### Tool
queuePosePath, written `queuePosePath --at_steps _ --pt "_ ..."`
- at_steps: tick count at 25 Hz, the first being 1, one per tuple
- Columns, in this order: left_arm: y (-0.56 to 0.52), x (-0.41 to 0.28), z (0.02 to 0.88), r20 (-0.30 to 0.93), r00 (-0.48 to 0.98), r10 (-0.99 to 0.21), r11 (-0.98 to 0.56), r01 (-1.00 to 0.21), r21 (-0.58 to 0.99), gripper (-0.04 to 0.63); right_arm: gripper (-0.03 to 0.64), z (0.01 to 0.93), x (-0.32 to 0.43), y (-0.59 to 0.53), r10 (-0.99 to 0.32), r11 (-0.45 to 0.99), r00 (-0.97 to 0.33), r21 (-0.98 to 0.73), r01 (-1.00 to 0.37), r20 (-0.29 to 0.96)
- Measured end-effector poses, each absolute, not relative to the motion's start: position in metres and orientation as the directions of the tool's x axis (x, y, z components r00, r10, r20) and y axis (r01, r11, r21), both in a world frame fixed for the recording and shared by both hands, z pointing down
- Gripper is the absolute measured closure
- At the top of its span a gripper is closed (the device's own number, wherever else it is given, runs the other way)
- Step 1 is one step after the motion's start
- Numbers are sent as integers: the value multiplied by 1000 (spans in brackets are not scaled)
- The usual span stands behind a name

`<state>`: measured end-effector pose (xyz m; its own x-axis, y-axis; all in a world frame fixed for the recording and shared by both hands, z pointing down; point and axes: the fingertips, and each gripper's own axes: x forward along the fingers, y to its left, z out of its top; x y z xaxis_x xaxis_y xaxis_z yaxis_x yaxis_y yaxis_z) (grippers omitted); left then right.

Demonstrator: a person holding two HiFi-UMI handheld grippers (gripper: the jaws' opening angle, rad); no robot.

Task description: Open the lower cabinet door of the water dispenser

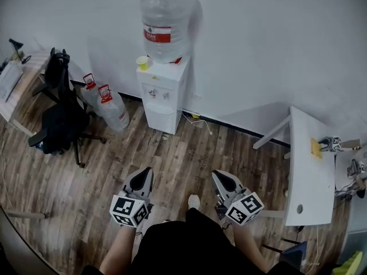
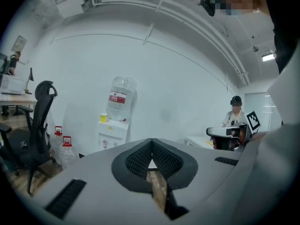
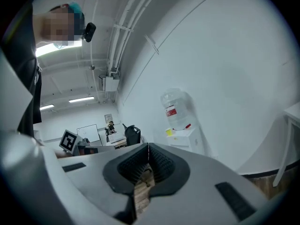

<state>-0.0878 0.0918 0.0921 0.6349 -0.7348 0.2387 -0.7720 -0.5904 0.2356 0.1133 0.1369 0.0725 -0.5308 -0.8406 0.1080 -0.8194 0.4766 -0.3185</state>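
Left of centre, head view: two spare jugs (image 1: 106, 103) on floor, fill unclear. Your left hand-held gripper (image 1: 143, 175): jaws together, nothing between. Water dispenser (image 1: 163, 87) upper centre, against wall, well apart from you. Lower cabinet door (image 1: 160, 118) likely light, smooth, hinged: hook free edge, pull gently. Top bottle (image 1: 165, 24): water level unclear. Your right hand-held gripper (image 1: 222, 176): jaws together, empty.

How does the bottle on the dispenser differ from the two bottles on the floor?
The mounted bottle sits neck-down atop the water dispenser; the floor bottles stand neck-up beside it. The mounted bottle shows a red label, the floor bottles red tops. All are clear plastic.
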Motion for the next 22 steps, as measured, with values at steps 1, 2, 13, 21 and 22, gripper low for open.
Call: queuePosePath --at_steps 1,2,13,21,22 --pt "84 -81 91 245 629 -738 -584 -777 235 581 594 73 120 127 -834 486 -541 -321 -813 106" --pt "77 -75 89 252 624 -740 -577 -781 239 581 594 74 126 116 -828 496 -552 -323 -806 104" --pt "14 -23 84 264 514 -816 -473 -856 206 581 594 78 180 27 -748 593 -657 -348 -726 97" --pt "-10 14 96 286 478 -831 -428 -876 220 581 594 108 222 -11 -715 606 -686 -372 -703 132" --pt "-11 15 98 290 475 -831 -424 -878 222 581 594 111 226 -14 -714 604 -686 -374 -704 138"
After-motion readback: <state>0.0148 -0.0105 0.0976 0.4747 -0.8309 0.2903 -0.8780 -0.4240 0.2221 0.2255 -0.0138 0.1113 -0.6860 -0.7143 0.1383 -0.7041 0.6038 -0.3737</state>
